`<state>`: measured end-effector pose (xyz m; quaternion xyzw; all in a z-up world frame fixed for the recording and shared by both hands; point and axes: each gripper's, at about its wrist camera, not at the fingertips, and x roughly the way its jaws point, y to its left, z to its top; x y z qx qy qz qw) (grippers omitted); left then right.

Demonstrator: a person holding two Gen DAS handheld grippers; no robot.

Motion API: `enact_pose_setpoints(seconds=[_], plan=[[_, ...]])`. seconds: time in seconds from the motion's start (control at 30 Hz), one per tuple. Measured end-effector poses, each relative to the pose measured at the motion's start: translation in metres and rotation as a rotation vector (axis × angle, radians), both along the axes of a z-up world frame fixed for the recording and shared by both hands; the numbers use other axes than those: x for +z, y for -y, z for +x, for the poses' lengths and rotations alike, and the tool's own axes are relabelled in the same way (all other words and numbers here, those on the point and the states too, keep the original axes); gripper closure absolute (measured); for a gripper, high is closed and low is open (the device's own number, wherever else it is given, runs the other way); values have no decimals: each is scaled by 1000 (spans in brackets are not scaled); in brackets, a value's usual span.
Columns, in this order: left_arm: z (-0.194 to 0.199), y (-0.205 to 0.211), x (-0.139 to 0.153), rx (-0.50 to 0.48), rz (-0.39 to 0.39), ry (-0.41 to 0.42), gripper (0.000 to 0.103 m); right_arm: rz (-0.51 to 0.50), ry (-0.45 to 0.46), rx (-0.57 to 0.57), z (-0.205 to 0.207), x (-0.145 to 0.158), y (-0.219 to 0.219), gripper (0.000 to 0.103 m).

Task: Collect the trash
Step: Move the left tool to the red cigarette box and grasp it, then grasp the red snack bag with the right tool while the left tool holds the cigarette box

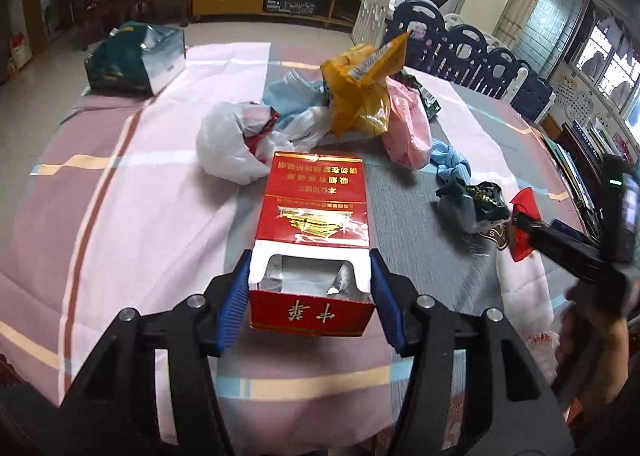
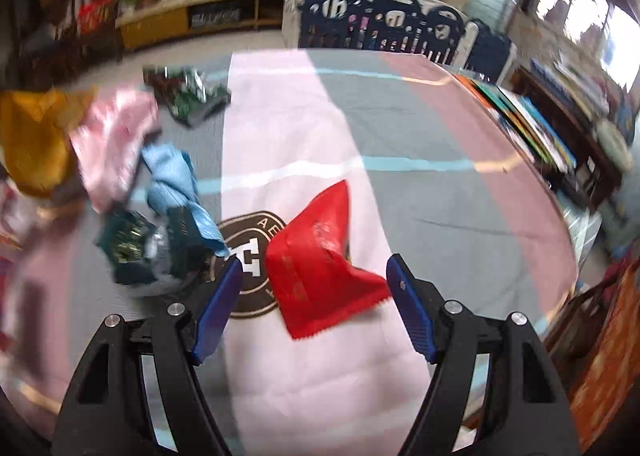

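Between the left gripper's [image 1: 311, 288] jaws: a red carton [image 1: 312, 240], pads touching its sides.
Right gripper [image 2: 314, 298] gapes wide around a red wrapper [image 2: 318, 260], untouched.

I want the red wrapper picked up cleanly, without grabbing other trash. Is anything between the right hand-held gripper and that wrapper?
Nothing visible is in the way. The red wrapper lies on the tablecloth between the open fingers of the right hand-held gripper. The nearest other trash, a dark green wrapper, sits off to the left, outside the fingers.
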<state>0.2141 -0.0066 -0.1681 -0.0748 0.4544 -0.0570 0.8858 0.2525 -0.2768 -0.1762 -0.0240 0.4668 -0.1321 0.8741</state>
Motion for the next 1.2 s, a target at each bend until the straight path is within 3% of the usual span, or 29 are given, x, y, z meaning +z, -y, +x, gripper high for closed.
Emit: enact_pose_setpoints(seconds=[0.03,0.07,0.1,0.2,0.33,0.5,0.63,0.97,1.2], plan=[[-4,-2,4,5,-2,8,46,-23,-20,12,6,-7,-3,31],[-6,-5,9,13,-9,17,46,-27,-40,25,9,-13,-4,42],[-8,-6,13,21,-10,29,46,-14,-58,35,9,-18,-3,60],[-15,-8,25,41,13,68,46,51,-45,41,-2,-16,1,69],[-22,-9,40,45,22,93,46,106,13,46,-33,5,-3,69],[-41,-9,64,55,73,149,46,97,99,67,-90,44,-28,69],[-60,-12,81,52,88,184,46,163,126,74,-131,66,-49,69],[-96,-33,116,79,85,256,46,13,232,182,-192,137,-117,70],[-94,-38,117,86,68,247,46,3,236,190,-199,146,-125,70]])
